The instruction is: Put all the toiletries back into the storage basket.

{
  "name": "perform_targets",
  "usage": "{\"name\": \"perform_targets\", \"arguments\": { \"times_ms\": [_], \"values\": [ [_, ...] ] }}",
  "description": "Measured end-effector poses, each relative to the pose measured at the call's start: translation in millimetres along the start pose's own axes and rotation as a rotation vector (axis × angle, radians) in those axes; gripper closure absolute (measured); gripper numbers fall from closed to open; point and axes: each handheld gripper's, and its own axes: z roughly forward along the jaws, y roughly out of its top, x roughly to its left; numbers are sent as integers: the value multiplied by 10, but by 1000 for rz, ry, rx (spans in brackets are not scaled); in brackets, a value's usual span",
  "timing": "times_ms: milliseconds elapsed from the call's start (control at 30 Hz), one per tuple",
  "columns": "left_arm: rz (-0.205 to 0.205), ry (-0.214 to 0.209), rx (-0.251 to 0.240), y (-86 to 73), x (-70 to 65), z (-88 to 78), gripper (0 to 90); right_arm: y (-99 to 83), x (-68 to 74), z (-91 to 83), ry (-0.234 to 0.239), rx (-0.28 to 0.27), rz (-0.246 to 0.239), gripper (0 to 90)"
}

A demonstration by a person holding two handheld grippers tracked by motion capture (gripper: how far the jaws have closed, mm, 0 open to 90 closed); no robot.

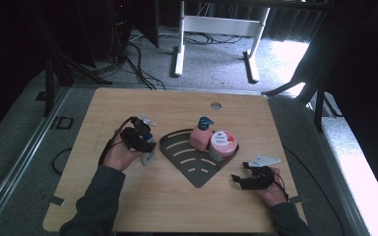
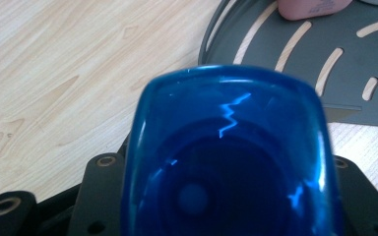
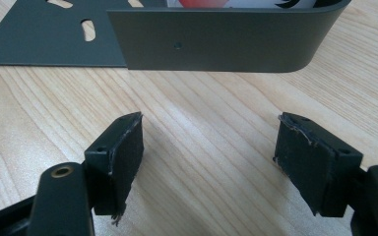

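Note:
A pale bottle [image 1: 147, 156] with a blue cap [image 2: 229, 162] stands on the wooden table just left of a dark grey slotted corner rack [image 1: 187, 160]. My left gripper [image 1: 145, 142] is shut on it, and the blue cap sits close up between the black jaws in the left gripper view. In the rack stand a pink pump bottle [image 1: 201, 135] and a round jar with a pink lid [image 1: 222, 144]. My right gripper [image 1: 238, 179] rests low on the table to the right of the rack, open, its pads [image 3: 123, 152] facing the rack's curved wall [image 3: 216, 44] with only bare wood between them.
A small clear object [image 1: 147, 119] lies on the table behind the left gripper. A round hole [image 1: 216, 105] sits near the table's far edge. White desk legs [image 1: 179, 49] and cables lie on the floor beyond.

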Motion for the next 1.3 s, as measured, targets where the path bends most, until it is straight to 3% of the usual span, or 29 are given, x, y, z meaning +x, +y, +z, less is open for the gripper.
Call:
{"name": "perform_targets", "arguments": {
  "times_ms": [733, 1300],
  "values": [
    [-12, 0, 27, -10, 7, -1, 483, 0, 1, 1, -1, 0, -1, 262],
    [-17, -36, 55, -23, 35, 23, 518, 0, -1, 0, 2, -1, 3, 262]
  ]
}}
